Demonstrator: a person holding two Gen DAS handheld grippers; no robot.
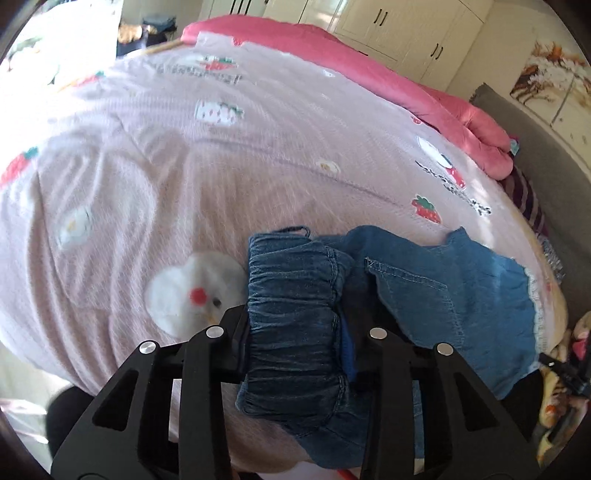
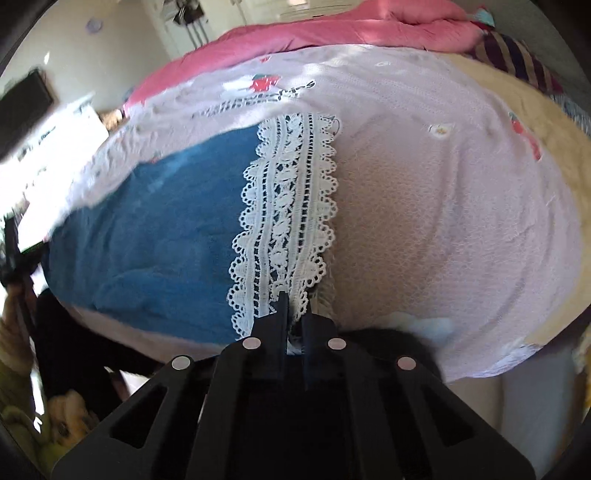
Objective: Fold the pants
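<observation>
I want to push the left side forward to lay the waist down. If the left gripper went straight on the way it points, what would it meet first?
The left gripper already clamps the elastic waistband. Straight ahead, past the waistband's far edge, lies only the pink bedspread, though depth is uncertain.

A home bedroom. A bed [image 1: 184, 166] with a strawberry-print cover fills it. White wardrobes [image 1: 402, 29] line the wall.
</observation>
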